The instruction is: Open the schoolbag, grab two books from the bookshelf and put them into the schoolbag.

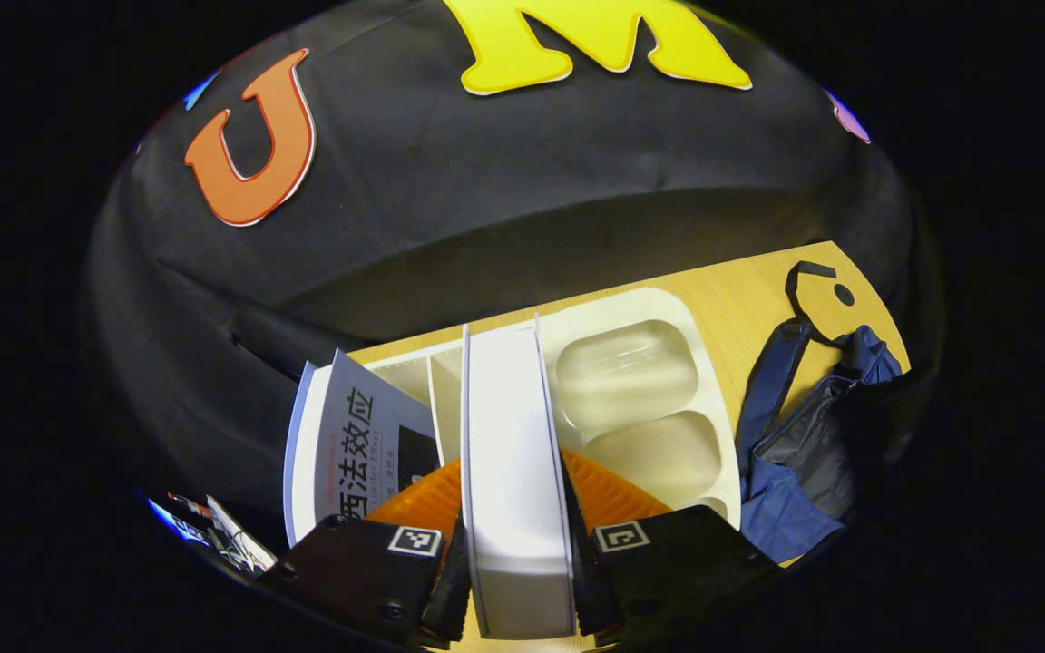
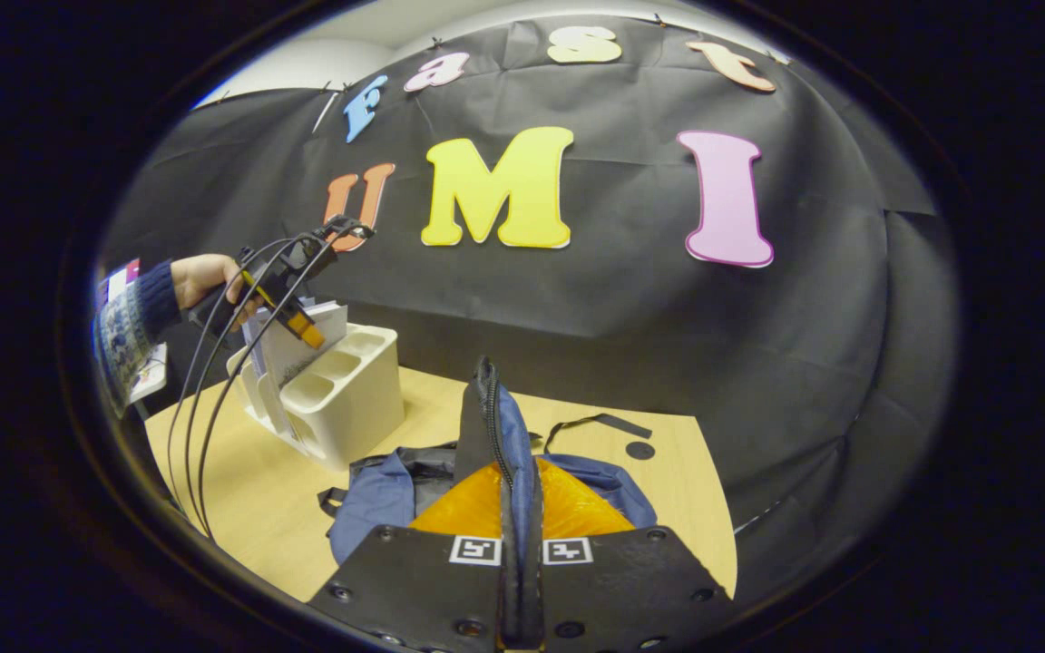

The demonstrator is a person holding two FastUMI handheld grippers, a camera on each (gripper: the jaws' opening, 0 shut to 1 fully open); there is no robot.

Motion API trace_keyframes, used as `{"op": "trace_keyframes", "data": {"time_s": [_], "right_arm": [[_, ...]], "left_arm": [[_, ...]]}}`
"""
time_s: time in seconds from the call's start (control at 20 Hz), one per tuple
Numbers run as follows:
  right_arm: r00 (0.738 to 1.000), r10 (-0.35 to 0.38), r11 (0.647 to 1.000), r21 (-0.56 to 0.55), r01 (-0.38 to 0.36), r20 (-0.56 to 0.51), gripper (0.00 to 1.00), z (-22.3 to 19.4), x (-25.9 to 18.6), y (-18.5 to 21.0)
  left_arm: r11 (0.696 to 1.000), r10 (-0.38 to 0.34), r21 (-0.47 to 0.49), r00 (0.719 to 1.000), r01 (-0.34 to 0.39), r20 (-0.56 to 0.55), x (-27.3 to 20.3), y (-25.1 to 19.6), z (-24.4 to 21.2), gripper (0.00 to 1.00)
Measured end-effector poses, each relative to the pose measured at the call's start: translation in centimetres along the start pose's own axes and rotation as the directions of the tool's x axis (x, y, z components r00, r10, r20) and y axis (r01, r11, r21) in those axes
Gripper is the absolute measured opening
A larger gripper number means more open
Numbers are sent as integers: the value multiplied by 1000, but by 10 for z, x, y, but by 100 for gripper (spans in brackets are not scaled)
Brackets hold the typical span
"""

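The white plastic desktop bookshelf, with open compartments along its top, is standing on the pale wooden table and serves here as the landmark. In the left gripper view, the left gripper is hanging over the bookshelf, and its two fingers are pressing on either side of a thick white-covered book, which is standing upright in a slot of the bookshelf. Just beside it in the bookshelf, on the side away from the bag, a second book with a grey and white cover is leaning slightly. In the right gripper view, a hand in a dark knitted sleeve is holding that gripper above the bookshelf.

The soft navy blue fabric schoolbag is lying slumped on the table just beside the bookshelf. The right gripper is nearly closed, with its fingers pinching a raised fold of the bag's zippered edge and holding it up off the table.

The white book is looking stiff, fairly heavy for a two-finger grip, and smooth-covered, so it is likely to slip or swing if held near one corner; gripping mid-way along its top edge, as here, seems soundest. The bag is limp and light, and its opening will probably sag shut unless the fold is being held up.
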State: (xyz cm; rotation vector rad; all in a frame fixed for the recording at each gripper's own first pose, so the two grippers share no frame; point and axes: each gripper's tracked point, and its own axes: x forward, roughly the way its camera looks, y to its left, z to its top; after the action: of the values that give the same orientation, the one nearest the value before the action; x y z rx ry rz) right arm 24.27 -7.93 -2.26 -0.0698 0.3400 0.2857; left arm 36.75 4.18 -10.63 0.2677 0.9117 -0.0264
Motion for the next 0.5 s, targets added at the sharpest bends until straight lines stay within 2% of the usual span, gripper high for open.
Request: {"op": "trace_keyframes", "data": {"time_s": [0.05, 0.1, 0.25, 0.3, 0.4, 0.5], "right_arm": [[1000, -1, 1000, 6, 1, 0, 2, -1, 0, -1], [1000, -1, 1000, 12, 1, 1, 2, -1, -1, -2], [1000, -2, 1000, 22, 1, 2, 2, -4, -1, -4], [1000, 2, 1000, 25, -2, -5, 2, -6, -1, -3], [1000, 8, 1000, 19, -8, -9, 4, -6, 1, 1], [1000, 14, 1000, 12, -14, -14, 1, -7, 3, 4]], "left_arm": [[1000, -6, -9, 1000, 6, 15, -3, 1, 2, 51], [1000, -10, -20, 1000, 11, 26, -7, 3, 0, 46], [998, 8, -59, 999, -6, 36, -24, 17, -7, 46], [997, 6, -77, 999, -3, 41, -30, 19, -12, 49], [994, -11, -104, 999, 16, 49, -43, 23, -22, 46], [989, -23, -143, 998, 31, 60, -55, 27, -35, 46]]}}
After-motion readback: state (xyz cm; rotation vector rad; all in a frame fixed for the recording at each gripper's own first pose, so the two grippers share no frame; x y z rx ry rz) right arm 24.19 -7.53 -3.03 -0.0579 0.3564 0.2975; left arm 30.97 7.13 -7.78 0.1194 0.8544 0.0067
